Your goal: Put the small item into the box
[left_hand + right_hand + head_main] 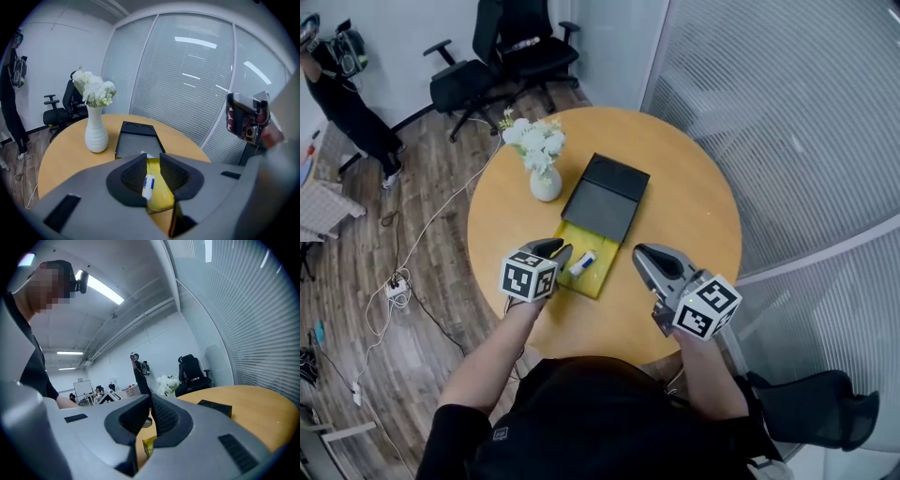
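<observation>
Left tongs (150, 161) slightly spread, right tongs (150, 401) pressed together, above round wooden table (694, 206) beside curved partition (787, 112)

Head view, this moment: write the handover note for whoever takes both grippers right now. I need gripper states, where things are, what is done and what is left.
Left gripper: jaws slightly apart, clamping nothing, poised over the yellow tray.
Right gripper: jaws together, empty, above the table to the right of the tray.
Small tube: lying in the yellow tray, which is pulled out of the black box.
Done: the tube looks to be placed in the tray.
Left: probably back the left gripper away, then slide the tray into the box if closing is wanted. Mind the vase beside the box.
</observation>
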`<action>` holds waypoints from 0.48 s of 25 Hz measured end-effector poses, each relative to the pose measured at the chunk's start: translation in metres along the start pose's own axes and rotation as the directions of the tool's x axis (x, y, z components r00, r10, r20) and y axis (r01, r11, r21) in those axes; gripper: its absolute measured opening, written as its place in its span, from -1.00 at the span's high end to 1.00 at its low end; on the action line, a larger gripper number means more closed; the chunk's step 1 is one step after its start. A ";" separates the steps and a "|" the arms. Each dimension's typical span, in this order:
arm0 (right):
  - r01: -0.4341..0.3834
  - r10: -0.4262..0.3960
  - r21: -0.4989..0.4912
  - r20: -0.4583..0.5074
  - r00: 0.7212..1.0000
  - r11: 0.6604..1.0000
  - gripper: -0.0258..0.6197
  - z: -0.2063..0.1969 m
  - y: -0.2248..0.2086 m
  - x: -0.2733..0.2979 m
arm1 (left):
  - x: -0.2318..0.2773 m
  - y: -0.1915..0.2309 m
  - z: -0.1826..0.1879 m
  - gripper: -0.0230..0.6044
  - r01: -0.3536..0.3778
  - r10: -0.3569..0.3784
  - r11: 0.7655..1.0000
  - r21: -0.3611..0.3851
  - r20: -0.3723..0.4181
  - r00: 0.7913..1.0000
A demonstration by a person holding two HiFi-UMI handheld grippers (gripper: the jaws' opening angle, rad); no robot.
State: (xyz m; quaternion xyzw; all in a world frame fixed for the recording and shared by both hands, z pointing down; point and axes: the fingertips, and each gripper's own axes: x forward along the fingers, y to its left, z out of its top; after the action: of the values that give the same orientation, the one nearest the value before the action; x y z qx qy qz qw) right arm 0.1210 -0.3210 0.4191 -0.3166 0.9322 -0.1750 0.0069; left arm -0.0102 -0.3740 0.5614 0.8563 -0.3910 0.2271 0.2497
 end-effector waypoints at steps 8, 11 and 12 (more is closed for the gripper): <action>0.039 -0.035 -0.077 0.049 0.998 0.996 0.80 0.037 0.000 -0.010 | -0.041 -0.027 0.042 0.64 0.020 -0.030 0.995 0.093 0.112 0.993; 0.048 -0.041 -0.108 0.069 0.997 0.993 0.80 0.048 0.002 -0.014 | -0.055 -0.036 0.058 0.64 0.010 -0.033 0.989 0.150 0.154 0.988; 0.052 -0.043 -0.116 0.077 0.996 0.992 0.81 0.051 0.002 -0.015 | -0.060 -0.039 0.064 0.64 0.003 -0.032 0.986 0.167 0.170 0.985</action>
State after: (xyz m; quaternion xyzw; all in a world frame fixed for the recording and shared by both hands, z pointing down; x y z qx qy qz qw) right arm 0.1380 -0.3271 0.3685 -0.3449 0.9322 -0.1079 0.0188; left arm -0.0025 -0.3570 0.4674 0.8938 -0.3833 0.1821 0.1450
